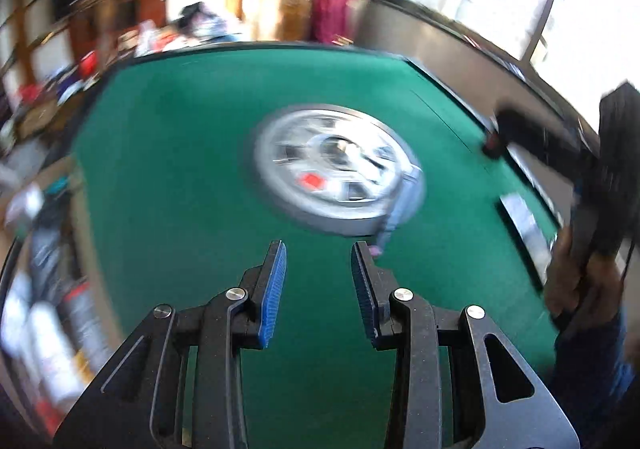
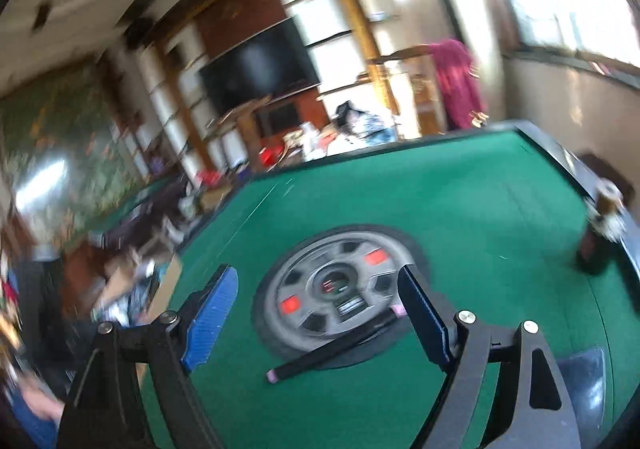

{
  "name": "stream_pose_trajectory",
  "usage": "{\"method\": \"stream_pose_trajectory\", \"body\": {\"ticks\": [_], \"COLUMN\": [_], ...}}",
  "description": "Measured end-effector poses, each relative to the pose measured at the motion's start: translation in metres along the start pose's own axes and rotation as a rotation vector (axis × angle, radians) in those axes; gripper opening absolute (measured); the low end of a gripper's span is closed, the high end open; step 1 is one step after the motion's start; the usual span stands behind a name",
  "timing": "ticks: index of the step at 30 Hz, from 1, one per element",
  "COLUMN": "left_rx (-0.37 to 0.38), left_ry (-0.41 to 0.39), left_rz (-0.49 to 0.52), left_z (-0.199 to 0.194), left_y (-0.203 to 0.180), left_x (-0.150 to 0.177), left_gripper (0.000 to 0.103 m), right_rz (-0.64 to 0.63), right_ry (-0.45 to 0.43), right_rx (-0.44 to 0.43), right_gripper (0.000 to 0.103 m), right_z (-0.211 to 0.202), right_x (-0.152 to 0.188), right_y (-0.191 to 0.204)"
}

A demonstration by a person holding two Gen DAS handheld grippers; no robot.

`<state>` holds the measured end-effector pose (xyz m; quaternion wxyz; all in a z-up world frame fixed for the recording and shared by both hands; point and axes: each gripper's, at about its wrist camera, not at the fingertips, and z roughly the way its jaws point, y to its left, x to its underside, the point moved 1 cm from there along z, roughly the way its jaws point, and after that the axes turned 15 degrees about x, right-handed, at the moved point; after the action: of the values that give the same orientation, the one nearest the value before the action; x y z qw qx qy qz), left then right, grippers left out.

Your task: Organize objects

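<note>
A green felt table [image 1: 180, 169] [image 2: 460, 193] has a round silver hub [image 1: 336, 165] [image 2: 340, 285] set in its middle. A dark rod-like object with pink ends [image 2: 332, 349] lies across the hub's near rim; in the left wrist view it looks grey [image 1: 400, 205]. My left gripper [image 1: 319, 253] is open and empty, above the felt near the rod's pink tip. My right gripper [image 2: 320, 281] is open and empty, above the rod and hub. The right gripper also shows in the left wrist view [image 1: 580, 169], held by a hand. Both views are blurred.
A dark small object [image 2: 596, 249] stands near the table's right edge; it also shows in the left wrist view [image 1: 494, 143]. A shiny panel [image 1: 524, 225] sits in the right rim. Cluttered tables and boxes [image 2: 160, 249] lie to the left. A magenta cloth [image 2: 456, 81] hangs behind.
</note>
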<state>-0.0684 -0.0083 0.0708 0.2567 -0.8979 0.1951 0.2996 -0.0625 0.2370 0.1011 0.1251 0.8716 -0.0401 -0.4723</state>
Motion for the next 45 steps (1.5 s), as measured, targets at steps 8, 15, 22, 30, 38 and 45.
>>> {"method": "stream_pose_trajectory", "body": {"ticks": [8, 15, 22, 30, 38, 45], "left_rx": [-0.019, -0.051, -0.003, 0.044, 0.069, 0.127], "left_ry": [0.227, 0.252, 0.15, 0.062, 0.05, 0.03], "left_rz": [0.156, 0.167, 0.037, 0.016, -0.022, -0.04], "left_z": [0.105, 0.144, 0.12, 0.088, 0.085, 0.08], "left_y": [-0.046, -0.045, -0.028, -0.031, -0.031, -0.042], "left_x": [-0.028, -0.027, -0.007, 0.003, 0.004, 0.004], "left_gripper": [0.033, 0.015, 0.014, 0.014, 0.014, 0.014], "right_rz": [0.144, 0.155, 0.202, 0.21, 0.407, 0.434], "right_ry": [0.051, 0.056, 0.297, 0.449, 0.59, 0.569], "right_rx": [-0.014, 0.032, -0.01, -0.115, -0.231, -0.271], "right_gripper": [0.082, 0.082, 0.082, 0.058, 0.057, 0.057], "right_z": [0.009, 0.008, 0.054, 0.084, 0.106, 0.106], "right_x": [-0.009, -0.01, 0.014, 0.038, 0.062, 0.063], "right_y": [-0.033, -0.04, -0.037, -0.019, -0.035, -0.033]}}
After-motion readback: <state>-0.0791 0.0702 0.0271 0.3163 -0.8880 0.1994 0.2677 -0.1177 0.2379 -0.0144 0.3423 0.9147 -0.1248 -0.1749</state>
